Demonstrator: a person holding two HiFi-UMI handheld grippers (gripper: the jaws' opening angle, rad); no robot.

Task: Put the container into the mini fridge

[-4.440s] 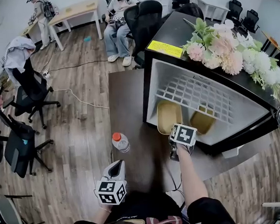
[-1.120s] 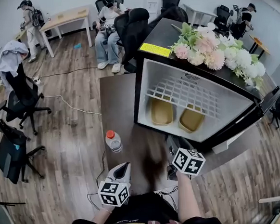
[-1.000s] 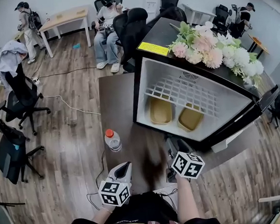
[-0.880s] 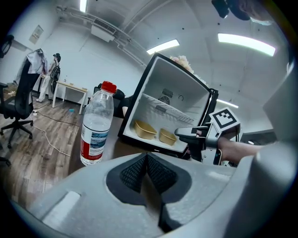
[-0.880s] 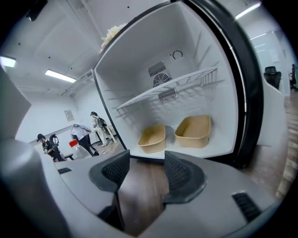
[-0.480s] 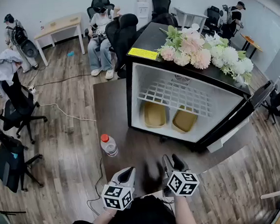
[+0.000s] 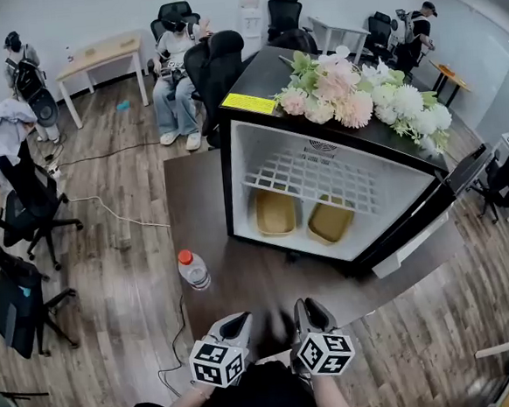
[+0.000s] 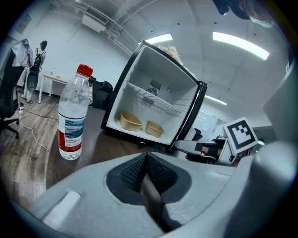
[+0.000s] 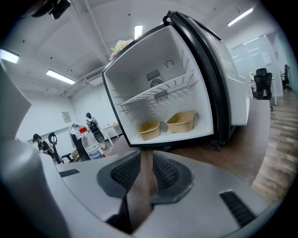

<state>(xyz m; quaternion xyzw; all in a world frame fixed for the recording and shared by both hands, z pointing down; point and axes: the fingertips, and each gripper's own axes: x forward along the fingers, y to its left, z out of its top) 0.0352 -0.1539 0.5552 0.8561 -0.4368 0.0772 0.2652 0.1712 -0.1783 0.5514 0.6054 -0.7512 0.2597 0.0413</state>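
The black mini fridge (image 7: 254,80) stands open on the dark table. Two tan containers (image 7: 275,211) (image 7: 330,221) sit side by side on its white floor, under the wire shelf. They also show in the left gripper view (image 8: 131,121) and the right gripper view (image 9: 149,129). Both grippers hang close to my body, well short of the fridge. My left gripper (image 7: 235,318) is shut and empty. My right gripper (image 7: 305,307) has just been closing; a narrow gap is left between its pads, with nothing in it.
A water bottle (image 7: 192,269) with a red cap stands on the table, left of the fridge. Artificial flowers (image 7: 361,102) lie on the fridge top. The fridge door (image 7: 414,229) hangs open to the right. Office chairs and people are on the floor beyond.
My right gripper has drawn back from the fridge mouth to beside the left gripper, its jaws narrowing. Both containers stay in the fridge. The left gripper has shifted a little.
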